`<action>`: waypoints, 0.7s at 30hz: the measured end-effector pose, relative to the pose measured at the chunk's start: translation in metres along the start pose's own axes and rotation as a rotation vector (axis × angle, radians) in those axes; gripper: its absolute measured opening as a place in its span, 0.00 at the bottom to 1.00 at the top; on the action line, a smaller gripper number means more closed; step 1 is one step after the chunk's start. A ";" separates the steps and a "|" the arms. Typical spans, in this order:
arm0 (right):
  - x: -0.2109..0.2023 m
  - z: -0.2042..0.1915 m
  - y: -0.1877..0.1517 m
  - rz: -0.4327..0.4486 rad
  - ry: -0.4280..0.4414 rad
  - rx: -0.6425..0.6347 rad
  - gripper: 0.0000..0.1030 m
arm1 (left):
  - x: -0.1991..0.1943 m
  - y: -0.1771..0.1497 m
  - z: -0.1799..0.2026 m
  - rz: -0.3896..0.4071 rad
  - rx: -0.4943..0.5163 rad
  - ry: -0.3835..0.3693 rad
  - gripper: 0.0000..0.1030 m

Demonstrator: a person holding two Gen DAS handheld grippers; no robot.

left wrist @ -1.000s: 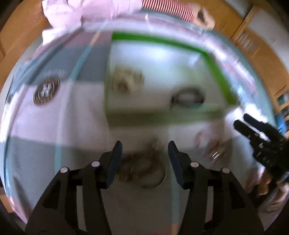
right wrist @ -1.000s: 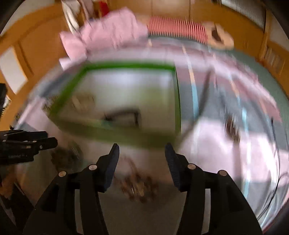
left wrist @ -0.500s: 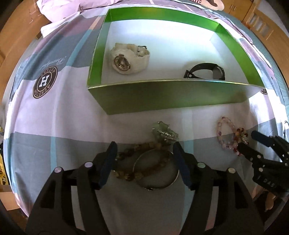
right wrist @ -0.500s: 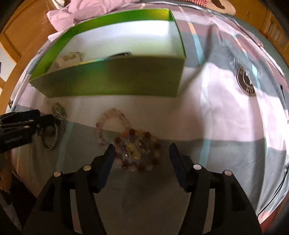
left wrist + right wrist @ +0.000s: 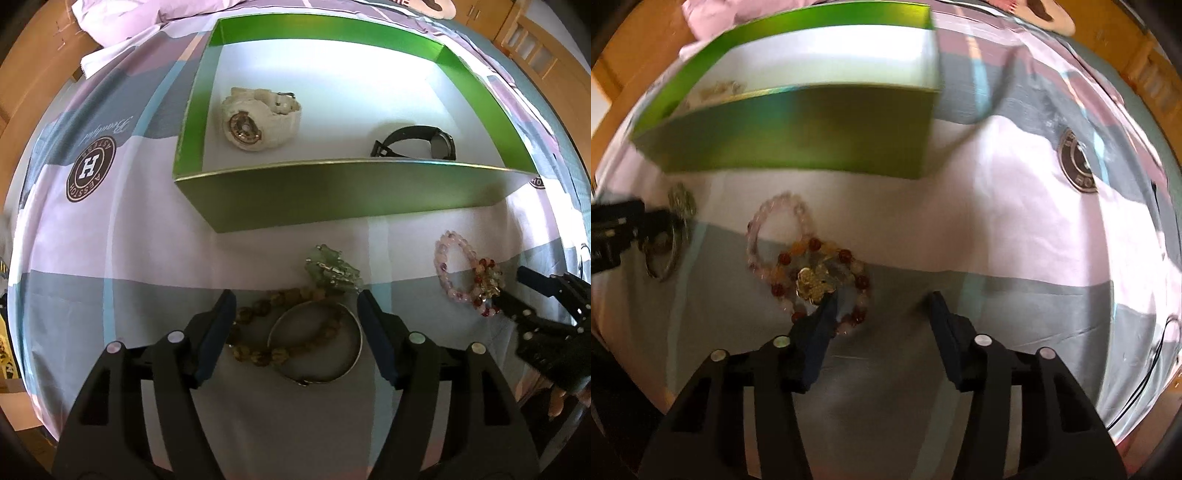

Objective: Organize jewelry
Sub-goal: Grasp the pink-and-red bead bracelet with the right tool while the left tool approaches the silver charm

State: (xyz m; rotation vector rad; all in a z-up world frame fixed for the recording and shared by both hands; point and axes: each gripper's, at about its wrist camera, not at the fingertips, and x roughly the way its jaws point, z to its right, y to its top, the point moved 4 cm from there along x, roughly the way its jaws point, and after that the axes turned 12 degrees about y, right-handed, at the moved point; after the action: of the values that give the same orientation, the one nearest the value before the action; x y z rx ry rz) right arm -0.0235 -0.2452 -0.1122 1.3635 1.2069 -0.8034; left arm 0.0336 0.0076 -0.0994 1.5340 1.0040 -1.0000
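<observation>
Between the spread fingers of the left gripper (image 5: pixel 295 317) lie a thin silver bangle (image 5: pixel 316 341) and a string of brown stone beads (image 5: pixel 280 325), overlapping each other on the patchwork bedspread (image 5: pixel 122 258); just beyond the fingertips sits a pale green carved pendant (image 5: pixel 332 267). The right gripper (image 5: pixel 882 310) is also wide open and holds nothing, its left finger resting on the near edge of a red-and-amber bead bracelet with a gold flower charm (image 5: pixel 816 282), which tangles with a pale pink bead bracelet (image 5: pixel 779 225) further out. Past both pairs of fingers stands the open green cardboard box (image 5: pixel 332 195), with a cream chunky watch (image 5: pixel 258 118) and a black strap watch (image 5: pixel 417 142) already inside. To do this step well, the left fingers should probably drop straight down and close across the bangle's rim and the beads together — or pick one cleanly — since the soft bedding may let thin metal slip under a fingertip. The right gripper looks off-centre; shifting it left so the charm bracelet sits midway between the fingers would give a surer grip. Compared with half a second ago, the left view is nearly unchanged, while the right gripper has moved forward — the bracelet that lay ahead of its fingers now touches the left one.
</observation>
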 end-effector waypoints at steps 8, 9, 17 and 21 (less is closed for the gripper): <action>-0.012 -0.026 0.005 0.094 0.028 -0.078 0.08 | 0.002 0.001 0.007 -0.001 0.007 0.014 0.66; -0.021 -0.028 0.009 0.141 0.048 -0.074 0.08 | 0.001 0.001 0.008 0.000 0.006 0.014 0.66; -0.073 -0.037 0.030 0.405 0.182 -0.068 0.08 | 0.000 0.000 0.006 0.003 -0.002 0.009 0.66; -0.065 -0.045 0.030 0.374 0.184 -0.079 0.08 | -0.001 0.002 0.000 -0.001 -0.007 -0.005 0.66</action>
State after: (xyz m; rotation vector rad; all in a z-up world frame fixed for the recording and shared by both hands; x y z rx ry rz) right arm -0.0189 -0.2121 -0.0341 1.5620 1.0636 -0.3698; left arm 0.0351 0.0070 -0.0975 1.5244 1.0039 -1.0003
